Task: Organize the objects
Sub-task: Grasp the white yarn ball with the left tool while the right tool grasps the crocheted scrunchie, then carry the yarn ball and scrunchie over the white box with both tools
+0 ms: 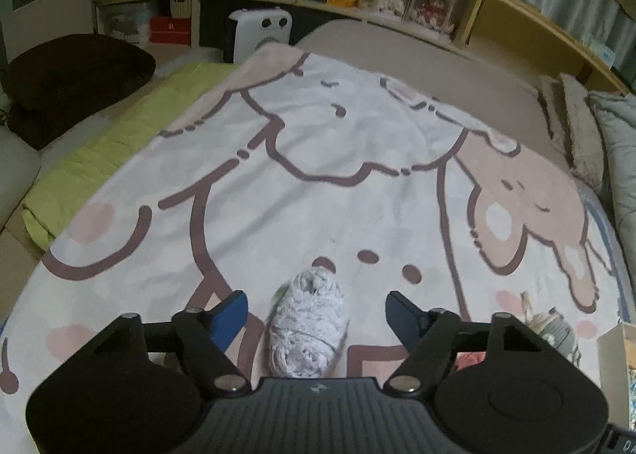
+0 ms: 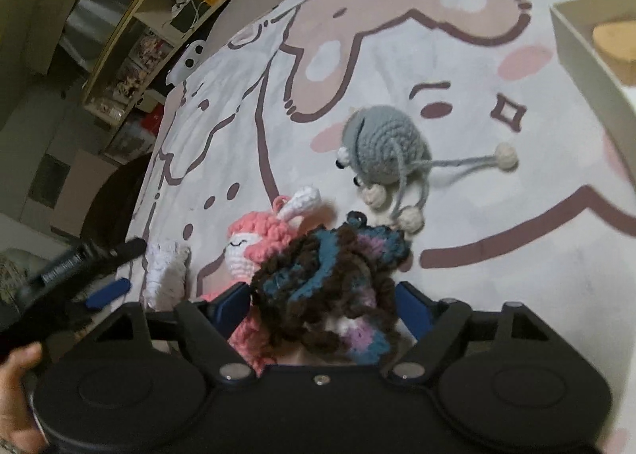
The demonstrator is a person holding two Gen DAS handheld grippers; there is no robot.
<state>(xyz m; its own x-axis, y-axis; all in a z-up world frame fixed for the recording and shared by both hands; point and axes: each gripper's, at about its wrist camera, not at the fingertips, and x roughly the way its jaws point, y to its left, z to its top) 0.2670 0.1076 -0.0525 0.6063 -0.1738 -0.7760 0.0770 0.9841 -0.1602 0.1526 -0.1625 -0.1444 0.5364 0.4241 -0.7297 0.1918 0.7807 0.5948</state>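
On the cartoon-print blanket (image 1: 318,183), the left gripper (image 1: 316,309) is straddling a white crocheted piece (image 1: 306,326), jaws unclenched, while the right gripper (image 2: 322,307) is bracketing a brown-and-blue crocheted toy (image 2: 330,279), grip uncertain, apparently for boxing.

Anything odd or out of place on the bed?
Nothing damaged. Crochet toys lie loose on the blanket: white one, grey one, pink one, brown-blue one. The box sits at the edge.

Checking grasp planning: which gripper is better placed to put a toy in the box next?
Right, probably. The right gripper brackets the brown-and-blue crochet toy, and the box sits on its side. The left gripper only straddles the white yarn bundle, with gaps either side.
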